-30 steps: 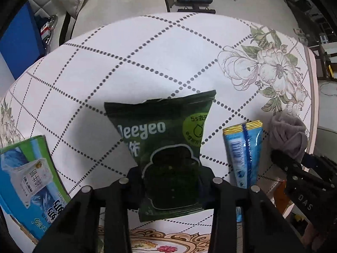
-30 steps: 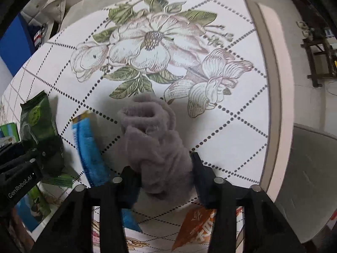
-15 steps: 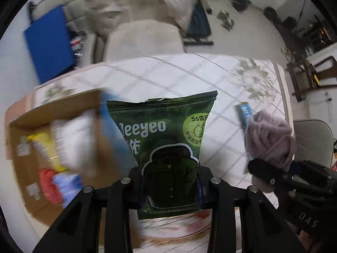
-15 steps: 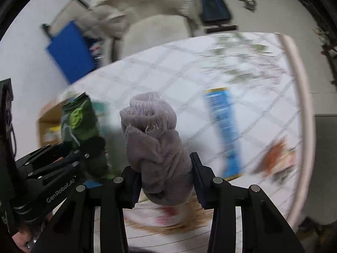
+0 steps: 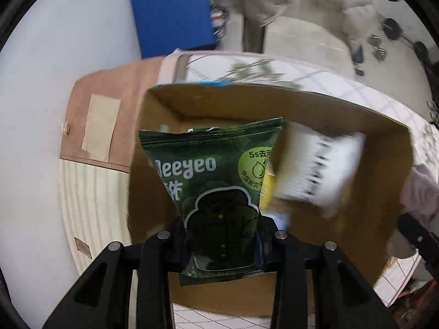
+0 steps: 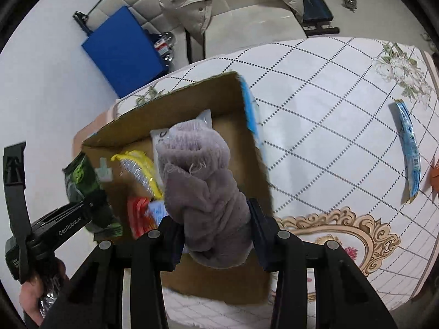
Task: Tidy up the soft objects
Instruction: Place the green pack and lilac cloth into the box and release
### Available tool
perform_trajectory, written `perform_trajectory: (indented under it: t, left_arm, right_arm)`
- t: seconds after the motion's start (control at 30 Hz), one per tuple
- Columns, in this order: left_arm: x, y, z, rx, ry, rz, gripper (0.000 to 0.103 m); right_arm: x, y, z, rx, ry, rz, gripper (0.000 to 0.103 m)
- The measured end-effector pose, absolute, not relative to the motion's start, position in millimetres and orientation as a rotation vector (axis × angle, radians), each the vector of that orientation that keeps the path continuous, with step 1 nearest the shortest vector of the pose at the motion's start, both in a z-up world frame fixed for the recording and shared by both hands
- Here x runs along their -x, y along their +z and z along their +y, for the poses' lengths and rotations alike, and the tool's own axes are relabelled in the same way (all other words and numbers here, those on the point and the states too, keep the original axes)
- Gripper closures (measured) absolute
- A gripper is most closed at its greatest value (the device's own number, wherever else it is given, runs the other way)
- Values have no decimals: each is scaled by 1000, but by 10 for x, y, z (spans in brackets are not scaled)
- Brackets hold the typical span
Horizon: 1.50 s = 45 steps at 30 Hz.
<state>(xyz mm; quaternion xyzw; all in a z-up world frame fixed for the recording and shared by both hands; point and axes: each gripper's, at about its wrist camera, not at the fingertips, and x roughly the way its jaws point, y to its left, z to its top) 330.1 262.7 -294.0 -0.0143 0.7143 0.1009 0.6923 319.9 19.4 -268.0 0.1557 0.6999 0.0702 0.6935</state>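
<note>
My left gripper (image 5: 221, 240) is shut on a dark green Deeyeo pouch (image 5: 216, 192) and holds it upright over the open cardboard box (image 5: 274, 101). My right gripper (image 6: 215, 237) is shut on a rolled grey-purple fleece cloth (image 6: 203, 192) above the same box (image 6: 247, 164). In the right wrist view the left gripper (image 6: 90, 213) with the green pouch (image 6: 82, 178) is over the box's left side. The cloth also shows at the right edge of the left wrist view (image 5: 419, 194). Inside the box lie a white packet (image 5: 318, 170), a yellow packet (image 6: 140, 170) and a red packet (image 6: 138, 213).
The box sits at the left end of a white patterned table (image 6: 329, 137). A blue sachet (image 6: 408, 153) and an orange packet (image 6: 435, 175) lie on the table to the right. A blue board (image 6: 123, 52) and a white chair with a coat (image 6: 247, 13) stand behind.
Both grippers have lifted their loads off the table and swung left. They now hang over the open cardboard box instead of the tabletop.
</note>
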Motion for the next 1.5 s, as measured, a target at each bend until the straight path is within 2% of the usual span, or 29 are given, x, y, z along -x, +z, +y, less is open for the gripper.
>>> perform_trajectory:
  t: [0.3,0.4,0.47,0.5,0.53,0.7,0.8,0.97,1.03,1.1,1.13,1.27,1.3,1.5]
  left_arm:
    - [-3504,-3485,2974,34,225,1705,69]
    - [-3532,-3595,2977,39,205,1740,67]
    - [-3543,-3620,2988,73,188,1746,61]
    - [-3547,-3618,2983,83,178,1747,56]
    - [-3549,-3604,2971,83,170,1743,52]
    - [-3555,-3427,2930,82,151,1697,34]
    - [-3507,-3280,2955,101,147,1658,29]
    - [-3334,-3089,2938,116,137,1612,24]
    - [-3218,-2990,2891,120,127,1588,23]
    - [-3148,-2902,2870,122,122,1561,9]
    - [-3105,-2862,2852,122,121,1549,7]
    - [-2874,-2689,2771,110,132,1499,3]
    - [-2798,-2620,2754,109,138,1478,2]
    - [-2435,-2298,2667,101,153,1383,2]
  right_arm:
    - [-3493,-3016,470,-316,-24,1569,58]
    - [-3556,-3095,540,-289,-52,1585,55]
    - [-3581,-3138,598,-271,-43,1594,45]
    - [-3587,-3149,605,-266,-41,1595,33]
    - [-3592,-3152,613,-265,-39,1593,26]
    - [-3584,-3075,640,-250,-1,1589,23]
    - [-3556,-2985,596,-252,27,1578,15]
    - [-3456,-2824,507,-214,45,1558,14]
    - [-3377,-2742,506,-182,60,1548,7]
    - [-3295,-2664,539,-150,78,1530,5]
    - [-3252,-2633,560,-131,83,1521,5]
    - [-3001,-2469,633,-74,121,1486,5]
    - [-2934,-2425,651,-65,130,1476,2]
    - [-2557,-2184,689,9,146,1404,0]
